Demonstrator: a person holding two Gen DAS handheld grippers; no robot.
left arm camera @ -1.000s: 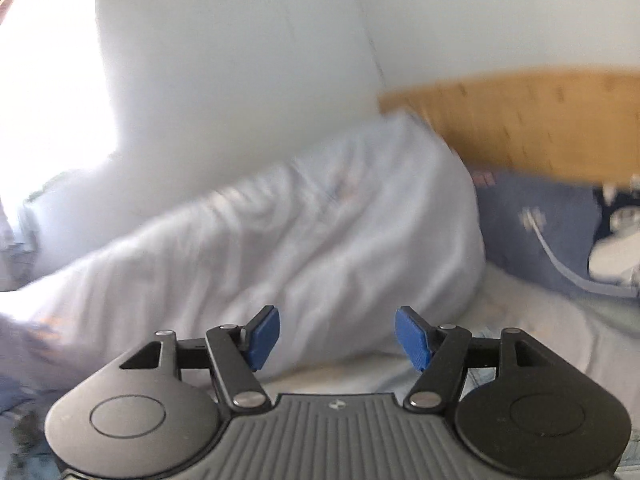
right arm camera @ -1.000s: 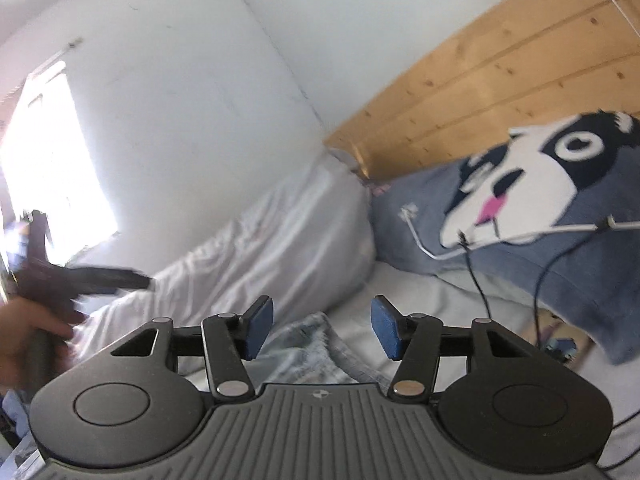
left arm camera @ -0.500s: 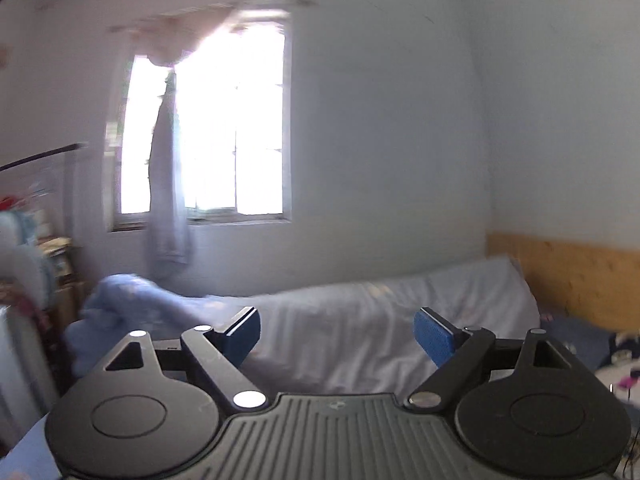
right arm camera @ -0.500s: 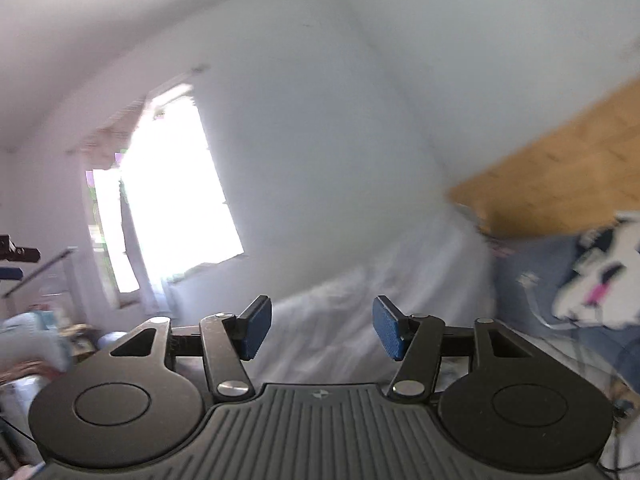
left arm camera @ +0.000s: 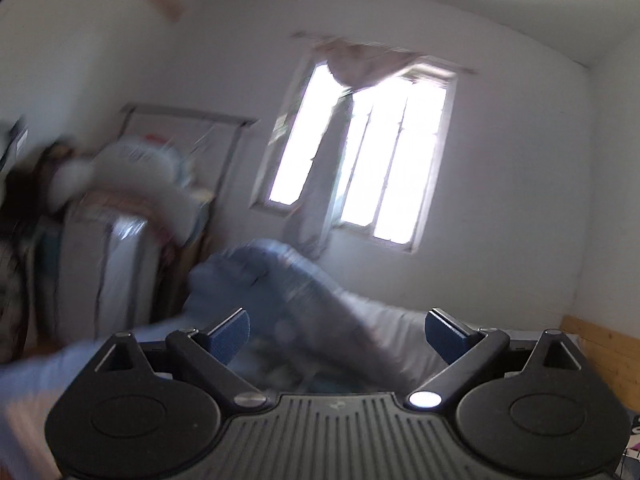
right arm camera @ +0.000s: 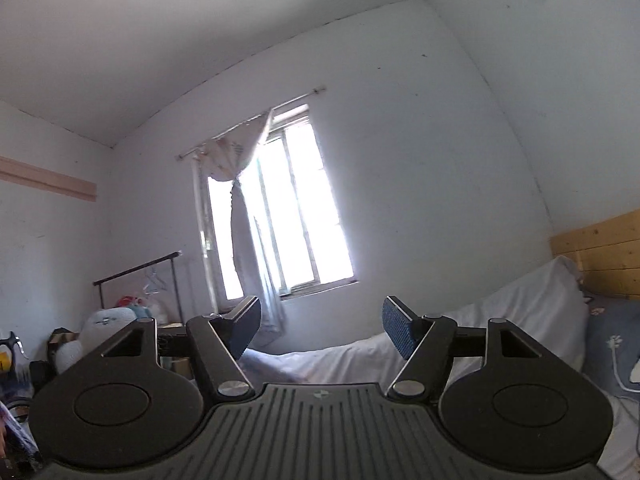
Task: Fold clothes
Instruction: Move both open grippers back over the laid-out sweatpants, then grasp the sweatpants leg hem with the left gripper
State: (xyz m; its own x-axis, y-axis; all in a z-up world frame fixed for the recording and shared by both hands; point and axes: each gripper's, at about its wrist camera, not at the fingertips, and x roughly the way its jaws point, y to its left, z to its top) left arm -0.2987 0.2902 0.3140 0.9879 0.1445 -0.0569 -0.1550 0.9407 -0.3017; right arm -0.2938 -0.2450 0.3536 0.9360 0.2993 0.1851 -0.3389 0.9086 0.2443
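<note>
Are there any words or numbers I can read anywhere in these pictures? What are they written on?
No words or numbers can be read.
Left gripper: a tiny mark on its ribbed body, too small to read.
Right gripper: a small round emblem, no letters to make out.
Pale bundle by the clothes rack: a red smudge above it, blurred.
White plush: a dark mark, too small to read.

**Right gripper raised toward the window**

The right gripper [right arm camera: 320,330] has just been opening its jaws, nothing between them. Ahead stands a window [right arm camera: 280,216] with a curtain [right arm camera: 248,240]; a white bed [right arm camera: 500,320] lies right, a rack [right arm camera: 138,268] left.
</note>
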